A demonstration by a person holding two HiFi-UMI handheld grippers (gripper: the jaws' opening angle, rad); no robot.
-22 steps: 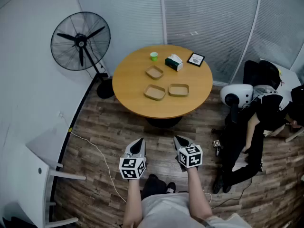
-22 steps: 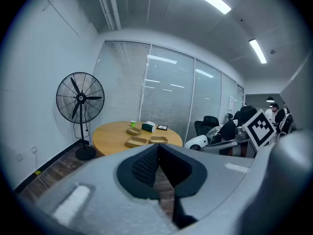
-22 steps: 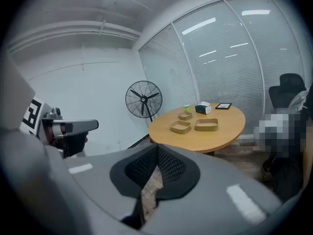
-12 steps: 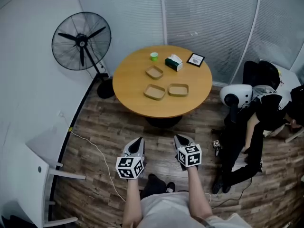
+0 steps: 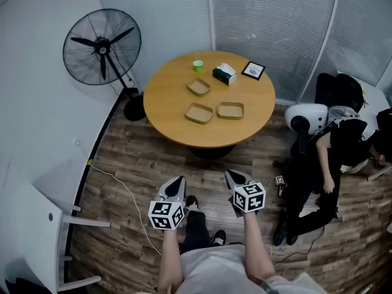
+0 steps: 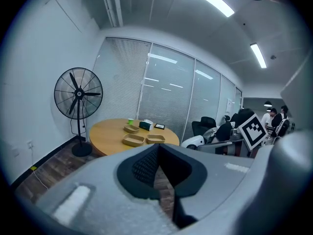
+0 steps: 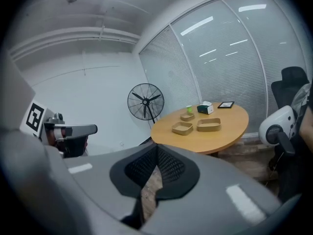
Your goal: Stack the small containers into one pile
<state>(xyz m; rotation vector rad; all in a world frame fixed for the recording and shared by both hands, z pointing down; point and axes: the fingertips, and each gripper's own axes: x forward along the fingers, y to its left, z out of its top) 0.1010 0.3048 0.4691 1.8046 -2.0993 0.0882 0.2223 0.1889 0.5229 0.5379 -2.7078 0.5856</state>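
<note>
Three shallow brown containers lie apart on the round wooden table [image 5: 171,97]: one at the back [image 5: 199,87], one front left [image 5: 199,113], one front right [image 5: 231,109]. Both grippers hang over the floor, well short of the table, and point toward it. My left gripper [image 5: 176,185] has its jaws together and holds nothing. My right gripper [image 5: 236,177] is shut and empty too. From the left gripper [image 6: 157,148] the containers [image 6: 133,140] look small and far off. The right gripper [image 7: 157,147] view also shows the containers [image 7: 182,128] far away.
On the table's far side stand a green cup [image 5: 198,65], a tissue box [image 5: 225,74] and a small framed picture [image 5: 253,70]. A standing fan [image 5: 101,45] is left of the table, a white chair [image 5: 43,213] lower left. A person in dark clothes [image 5: 331,158] sits at right. A cable [image 5: 122,192] crosses the floor.
The view has shifted a little, so the table sits slightly higher in the picture. A leg now shows stepped forward between the grippers. Both grippers stay shut and empty.
</note>
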